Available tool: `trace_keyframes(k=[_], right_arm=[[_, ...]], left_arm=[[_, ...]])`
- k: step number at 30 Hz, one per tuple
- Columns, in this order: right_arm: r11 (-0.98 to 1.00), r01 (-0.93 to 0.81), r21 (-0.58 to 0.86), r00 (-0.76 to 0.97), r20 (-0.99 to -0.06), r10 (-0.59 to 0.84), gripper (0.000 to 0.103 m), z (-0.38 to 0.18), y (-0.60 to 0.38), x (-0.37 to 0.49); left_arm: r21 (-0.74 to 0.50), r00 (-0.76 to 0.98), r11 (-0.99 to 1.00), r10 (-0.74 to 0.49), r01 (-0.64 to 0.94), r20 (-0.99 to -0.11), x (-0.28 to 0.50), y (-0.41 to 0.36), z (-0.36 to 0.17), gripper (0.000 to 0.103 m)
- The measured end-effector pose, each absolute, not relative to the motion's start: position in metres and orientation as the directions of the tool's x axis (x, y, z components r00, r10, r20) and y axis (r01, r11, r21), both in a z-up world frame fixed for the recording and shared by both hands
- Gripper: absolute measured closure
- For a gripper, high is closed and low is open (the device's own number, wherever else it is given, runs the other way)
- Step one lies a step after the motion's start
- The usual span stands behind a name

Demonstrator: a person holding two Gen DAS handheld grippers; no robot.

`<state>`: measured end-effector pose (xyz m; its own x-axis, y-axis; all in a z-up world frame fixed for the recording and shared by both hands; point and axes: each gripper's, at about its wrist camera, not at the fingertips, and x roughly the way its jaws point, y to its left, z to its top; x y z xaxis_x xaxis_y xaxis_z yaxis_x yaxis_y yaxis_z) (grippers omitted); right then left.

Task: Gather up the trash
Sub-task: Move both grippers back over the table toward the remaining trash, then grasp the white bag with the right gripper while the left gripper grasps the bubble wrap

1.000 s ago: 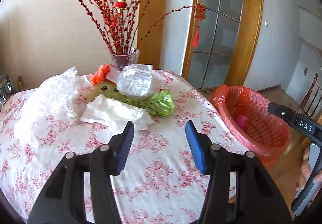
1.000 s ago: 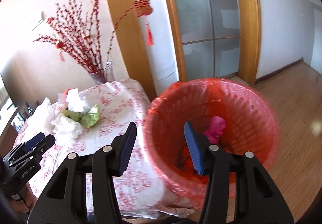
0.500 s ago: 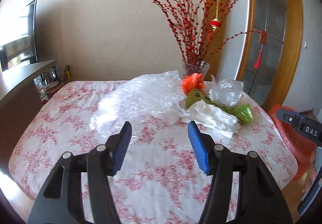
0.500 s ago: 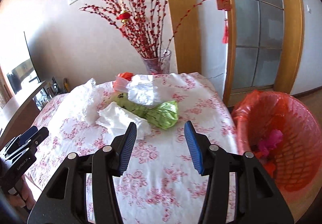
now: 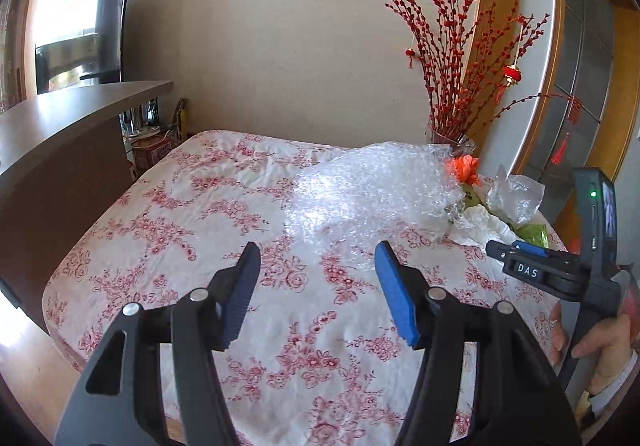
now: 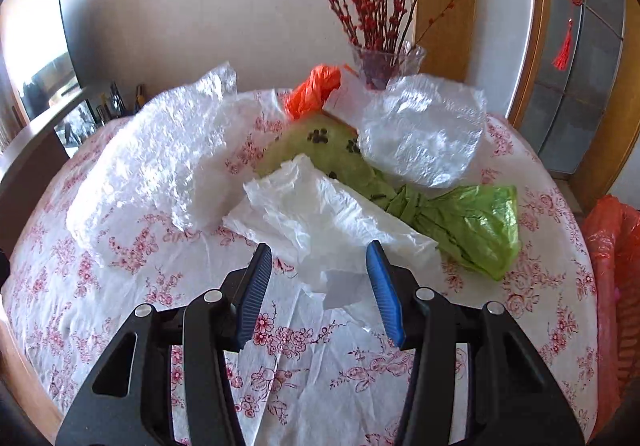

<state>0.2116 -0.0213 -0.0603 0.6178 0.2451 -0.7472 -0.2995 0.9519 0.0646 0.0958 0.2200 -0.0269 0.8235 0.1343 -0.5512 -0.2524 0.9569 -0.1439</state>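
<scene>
Bench [image 6: 540,286]: floral cloth, trash piled.
Left gripper [image 5: 316,266]: jaws just widened, empty.
Right gripper [image 6: 318,274]: jaws apart, white bag [image 6: 320,217] at twelve o'clock, ungripped.

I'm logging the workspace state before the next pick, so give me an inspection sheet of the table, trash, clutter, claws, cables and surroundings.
Surface: table under a rumpled floral cloth.
Job's things: bubble wrap, white crumpled bag, green bag, clear bag, orange bag; red-lined bin beside the table's right edge.
Clutter: vase of red branches behind the pile.
Claws: left claw open, its jaws just opened further, nothing between them; right claw open, the white bag's near edge between its pads, not pressed.
Cables: nothing seen.
Surroundings: television, wooden counter, glass door.
</scene>
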Motion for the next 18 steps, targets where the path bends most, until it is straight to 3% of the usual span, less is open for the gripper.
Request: trace_keyframes(k=[2, 4, 6, 12, 18], right_arm=[[0.956, -0.289, 0.054, 0.587, -0.779, 0.221, 0.059, -0.067, -0.018, 0.217], [0.96, -0.277, 0.031, 0.595, -0.779, 0.197, 0.081, -0.067, -0.019, 0.218], [0.964, -0.263, 0.036, 0.591, -0.784, 0.191, 0.096, -0.067, -0.025, 0.219], [0.962, -0.253, 0.104, 0.594, -0.768, 0.239, 0.099, -0.062, -0.044, 0.205], [0.955, -0.262, 0.14, 0.633, -0.722, 0.28, 0.099, -0.043, -0.061, 0.175]], left_arm=[[-0.151, 0.821, 0.955, 0.133, -0.257, -0.555, 0.096, 0.225, -0.029, 0.044], [-0.157, 0.819, 0.954, 0.129, -0.257, -0.559, 0.097, 0.227, -0.031, 0.044], [-0.16, 0.818, 0.954, 0.122, -0.253, -0.563, 0.1, 0.228, -0.032, 0.044], [-0.145, 0.821, 0.965, 0.1, -0.217, -0.563, 0.11, 0.221, -0.029, 0.044], [-0.145, 0.825, 0.976, 0.053, -0.162, -0.563, 0.132, 0.21, -0.021, 0.036]])
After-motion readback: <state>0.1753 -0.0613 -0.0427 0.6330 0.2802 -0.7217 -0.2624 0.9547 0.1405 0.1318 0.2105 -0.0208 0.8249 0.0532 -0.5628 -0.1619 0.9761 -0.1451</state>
